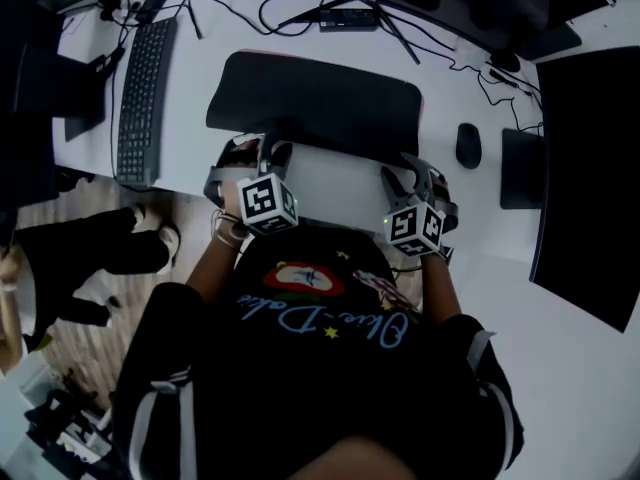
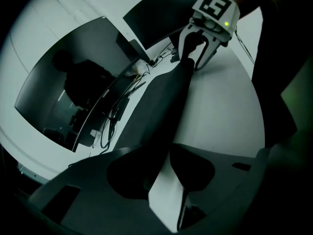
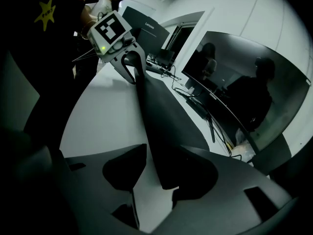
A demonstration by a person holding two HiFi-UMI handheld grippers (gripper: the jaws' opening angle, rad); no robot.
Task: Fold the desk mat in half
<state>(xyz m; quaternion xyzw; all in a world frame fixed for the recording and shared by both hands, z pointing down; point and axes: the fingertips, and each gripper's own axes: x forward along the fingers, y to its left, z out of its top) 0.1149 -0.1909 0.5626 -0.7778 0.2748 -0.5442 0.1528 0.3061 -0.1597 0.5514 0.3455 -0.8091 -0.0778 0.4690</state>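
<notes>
The black desk mat (image 1: 320, 103) lies doubled over on the white desk (image 1: 340, 183), its near long edge facing me. My left gripper (image 1: 262, 148) is at that edge's left end and my right gripper (image 1: 412, 175) at its right end. In the left gripper view the mat (image 2: 166, 102) runs in beside one pad, and bare desk shows between it and the other pad of the left gripper (image 2: 164, 168), which stands open. In the right gripper view the mat's corner (image 3: 161, 131) sits inside the right gripper (image 3: 156, 168), also open, with a gap on one side.
A black keyboard (image 1: 140, 98) lies left of the mat, a mouse (image 1: 468, 145) and a small dark pad (image 1: 520, 168) to its right. A large dark slab (image 1: 590, 168) is at far right. Cables (image 1: 330, 13) and a curved monitor (image 2: 68, 102) are behind the mat.
</notes>
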